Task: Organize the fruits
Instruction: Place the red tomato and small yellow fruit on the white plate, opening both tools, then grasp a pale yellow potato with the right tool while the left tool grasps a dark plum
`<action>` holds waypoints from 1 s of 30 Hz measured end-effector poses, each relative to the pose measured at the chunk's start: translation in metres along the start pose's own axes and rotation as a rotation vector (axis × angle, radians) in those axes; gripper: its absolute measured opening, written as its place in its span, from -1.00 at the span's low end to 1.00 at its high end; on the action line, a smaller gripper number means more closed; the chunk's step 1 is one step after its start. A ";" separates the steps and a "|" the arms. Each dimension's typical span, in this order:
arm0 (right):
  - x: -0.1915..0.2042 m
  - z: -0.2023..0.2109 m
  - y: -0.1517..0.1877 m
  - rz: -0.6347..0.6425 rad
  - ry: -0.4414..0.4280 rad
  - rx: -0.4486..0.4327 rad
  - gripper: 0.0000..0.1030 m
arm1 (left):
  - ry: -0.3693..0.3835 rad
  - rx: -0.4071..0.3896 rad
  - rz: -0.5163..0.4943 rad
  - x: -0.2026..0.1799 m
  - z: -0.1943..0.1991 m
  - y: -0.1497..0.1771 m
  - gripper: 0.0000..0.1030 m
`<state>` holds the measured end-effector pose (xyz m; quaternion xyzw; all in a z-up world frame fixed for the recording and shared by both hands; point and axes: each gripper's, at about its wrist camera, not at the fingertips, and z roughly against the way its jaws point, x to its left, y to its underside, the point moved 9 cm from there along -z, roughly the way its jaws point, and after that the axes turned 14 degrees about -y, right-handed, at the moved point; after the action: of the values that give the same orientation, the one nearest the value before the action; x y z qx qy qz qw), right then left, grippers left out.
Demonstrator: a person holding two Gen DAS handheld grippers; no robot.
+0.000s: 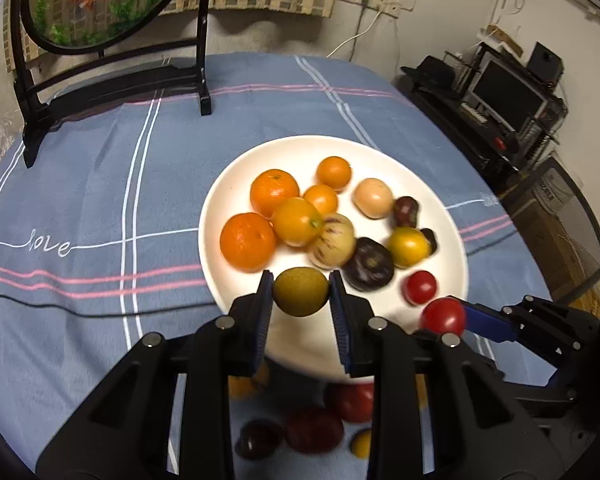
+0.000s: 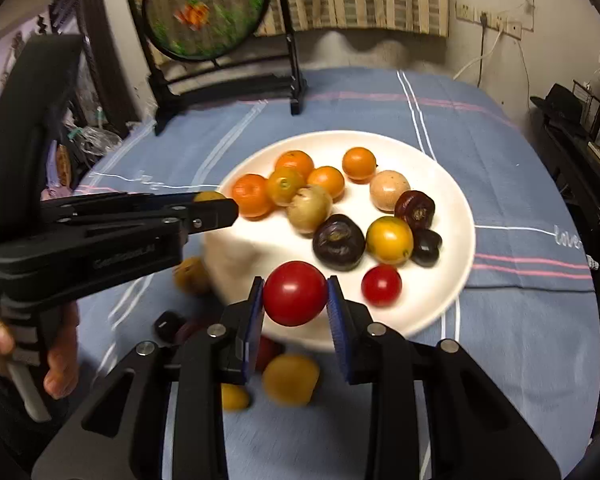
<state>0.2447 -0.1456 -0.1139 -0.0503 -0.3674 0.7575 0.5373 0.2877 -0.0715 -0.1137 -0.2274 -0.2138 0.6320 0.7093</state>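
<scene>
Left gripper [image 1: 300, 292]: closed on a yellow-green fruit [image 1: 300, 291], one blue pad pressed to each side, held in the air over the near rim of the white plate [image 1: 236, 168].
Right gripper [image 2: 295, 294]: clamped the same way on a red tomato [image 2: 295, 293], raised over the plate's near edge, to the right of the left gripper.
Why held so: both fruits are pinched across their widest part, which probably keeps round, smooth skins from slipping; both look lined up for setting down on the plate.
Plate contents: oranges [image 1: 274, 192] grouped at the far left, dark purple fruits [image 1: 368, 264] and a small red tomato [image 1: 420, 287] to the right, a pale striped fruit [image 1: 332, 246] in the middle.
Free space: the near left part of the plate is bare, the likeliest landing spot.
Loose fruit [image 2: 290, 378]: several red, yellow and dark pieces lie blurred on the blue tablecloth [image 1: 100, 200] near the plate's near edge, below the grippers.
In the way: the small red tomato sits just beyond the right gripper's load; the two grippers hang close together.
Surroundings: a round goldfish screen [image 1: 100, 0] stands at the far left of the table, well apart.
Person: a hand [image 2: 60, 360] grips the left tool's handle.
</scene>
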 end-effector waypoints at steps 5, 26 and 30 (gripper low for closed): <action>-0.015 -0.023 -0.003 -0.017 0.020 0.037 -0.39 | 0.010 0.031 0.010 -0.001 -0.021 -0.003 -0.44; 0.035 0.076 0.087 -0.026 -0.002 -0.070 0.33 | -0.046 -0.144 0.075 0.039 0.097 0.097 0.58; 0.043 0.071 0.090 -0.020 0.003 -0.072 0.33 | -0.050 -0.122 0.066 0.046 0.102 0.121 0.58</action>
<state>0.1233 -0.1583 -0.1040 -0.0667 -0.3942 0.7382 0.5434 0.1359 -0.0082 -0.1024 -0.2611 -0.2619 0.6462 0.6676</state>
